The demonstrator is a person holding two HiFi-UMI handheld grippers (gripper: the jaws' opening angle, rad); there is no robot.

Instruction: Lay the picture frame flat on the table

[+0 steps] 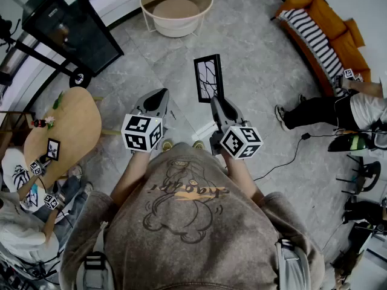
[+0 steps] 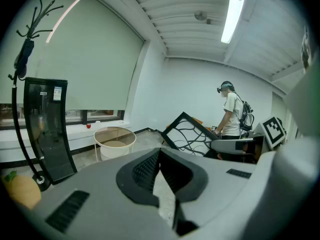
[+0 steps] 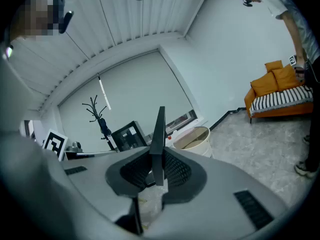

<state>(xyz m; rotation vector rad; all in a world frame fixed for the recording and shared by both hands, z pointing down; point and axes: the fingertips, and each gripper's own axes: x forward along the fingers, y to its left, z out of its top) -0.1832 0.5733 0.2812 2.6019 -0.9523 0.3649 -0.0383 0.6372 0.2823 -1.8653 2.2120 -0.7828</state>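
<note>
Picture frame (image 1: 208, 77), black-rimmed with a branching line pattern, is held upright in the air, well apart from the round wooden table (image 1: 78, 119). Its lower edge is clamped between the jaws of the right gripper (image 1: 219, 104). Between frame and table, the left gripper (image 1: 158, 98) is closed on nothing. The frame is judged light, stiff and perhaps glazed, so it is best gripped by its rim.

I see a grey stone-tiled floor (image 1: 260, 83) carrying a round white wire-framed table (image 1: 176, 24) and an orange sofa (image 1: 323, 23). On the pale oval wooden table (image 1: 78, 119) at my left sits a small black-framed picture (image 1: 53, 149).
</note>
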